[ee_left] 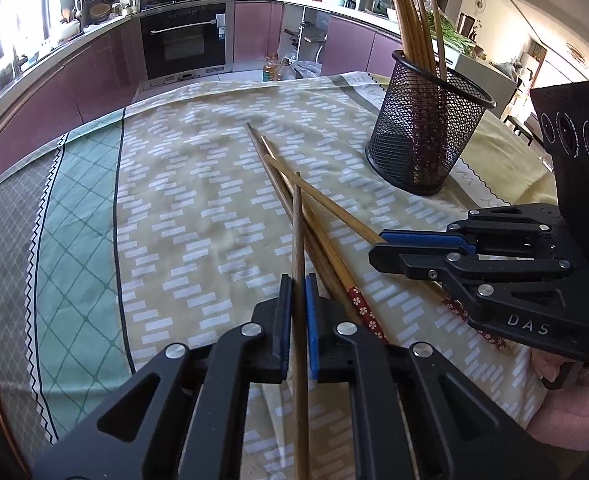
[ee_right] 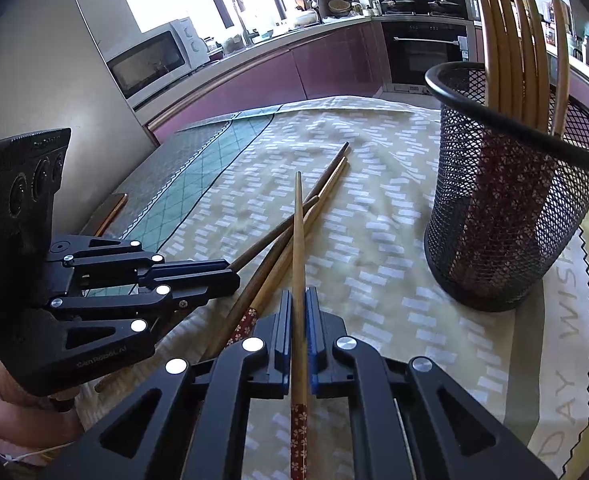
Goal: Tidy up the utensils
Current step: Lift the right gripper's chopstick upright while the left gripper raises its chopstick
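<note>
We find the left tool clenched on a plain dark-brown wooden chopstick, the right tool clenched on a light bamboo chopstick with red floral end. Two loose chopsticks lie crossed on the cloth-covered bench; the black mesh holder stands far right.

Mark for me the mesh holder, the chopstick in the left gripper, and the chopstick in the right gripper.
mesh holder [ee_left: 422, 136]: left wrist view, on its mesh side wall.
dark chopstick [ee_left: 297, 232] in the left gripper: left wrist view, on the shaft ahead of the pads.
light chopstick [ee_right: 299, 232] in the right gripper: right wrist view, on the shaft ahead of the pads.
</note>
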Available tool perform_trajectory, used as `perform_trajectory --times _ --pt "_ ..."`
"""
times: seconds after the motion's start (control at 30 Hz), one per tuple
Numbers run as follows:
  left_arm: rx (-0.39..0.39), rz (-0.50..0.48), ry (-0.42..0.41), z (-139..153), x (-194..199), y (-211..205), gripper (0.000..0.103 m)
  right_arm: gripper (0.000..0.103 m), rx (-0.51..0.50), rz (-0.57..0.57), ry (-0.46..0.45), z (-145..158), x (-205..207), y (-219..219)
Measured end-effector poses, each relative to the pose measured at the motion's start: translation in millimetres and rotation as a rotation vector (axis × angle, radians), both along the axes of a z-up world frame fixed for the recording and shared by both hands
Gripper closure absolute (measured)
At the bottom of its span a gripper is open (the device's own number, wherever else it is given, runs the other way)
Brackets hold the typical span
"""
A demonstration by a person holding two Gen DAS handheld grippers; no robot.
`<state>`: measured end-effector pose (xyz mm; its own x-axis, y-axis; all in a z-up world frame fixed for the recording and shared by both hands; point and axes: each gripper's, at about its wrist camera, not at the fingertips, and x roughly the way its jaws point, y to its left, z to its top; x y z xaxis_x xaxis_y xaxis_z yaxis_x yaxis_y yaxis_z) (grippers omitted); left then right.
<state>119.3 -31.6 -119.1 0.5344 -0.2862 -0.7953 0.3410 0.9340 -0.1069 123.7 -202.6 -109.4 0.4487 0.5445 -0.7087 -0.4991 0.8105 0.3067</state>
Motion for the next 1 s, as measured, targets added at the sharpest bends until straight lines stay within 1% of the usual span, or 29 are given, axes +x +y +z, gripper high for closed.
perform_trajectory --times 0.6,1.0 --pt "-0.061 0.001 -0.045 20 -8 5 0.096 0.097 0.043 0.000 -0.042 13 -12 -14" --pt "-0.123 -0.012 -0.066 35 -13 9 0.096 0.097 0.076 -0.002 -0.089 27 -25 -27"
